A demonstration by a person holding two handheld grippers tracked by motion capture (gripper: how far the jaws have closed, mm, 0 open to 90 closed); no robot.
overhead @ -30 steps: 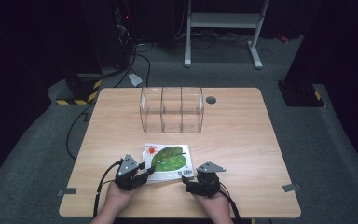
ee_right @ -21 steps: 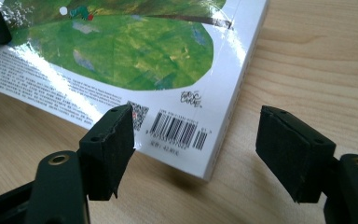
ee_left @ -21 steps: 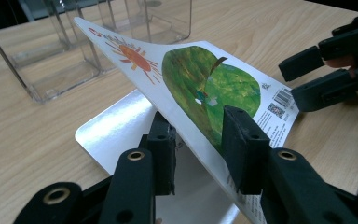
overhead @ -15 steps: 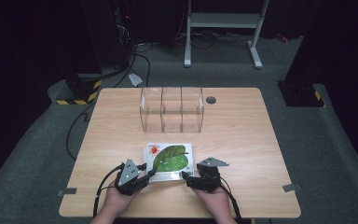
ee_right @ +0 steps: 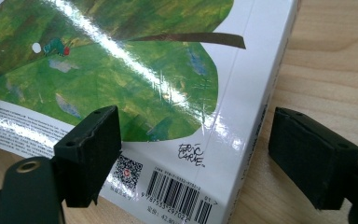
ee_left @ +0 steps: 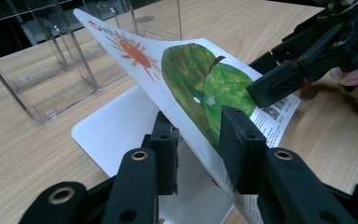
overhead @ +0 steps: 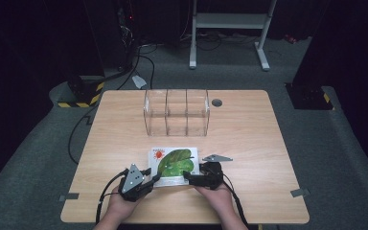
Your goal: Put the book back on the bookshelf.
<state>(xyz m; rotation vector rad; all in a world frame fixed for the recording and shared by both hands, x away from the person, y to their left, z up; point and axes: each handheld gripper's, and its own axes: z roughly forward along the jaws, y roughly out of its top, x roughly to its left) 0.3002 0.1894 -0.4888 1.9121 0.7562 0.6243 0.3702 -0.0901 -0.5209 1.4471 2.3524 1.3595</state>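
A picture book with a green leaf on its white cover lies near the table's front edge. My left gripper is shut on the cover's near edge and holds the cover lifted and slanted above a white page. My right gripper is at the book's right front corner. Its jaws have just been opening. They stand wide on either side of the spine corner, near the barcode, and the pads do not press on it. In the left gripper view, the right gripper reaches in over the cover's far edge.
A clear plastic rack with three compartments stands upright behind the book; it is also in the left gripper view. A small dark round cable hole sits to the rack's right. The wooden table has bare surface on both sides of the book.
My right gripper has shifted a little at the book's right corner. My left gripper has stayed where it was, holding the cover.
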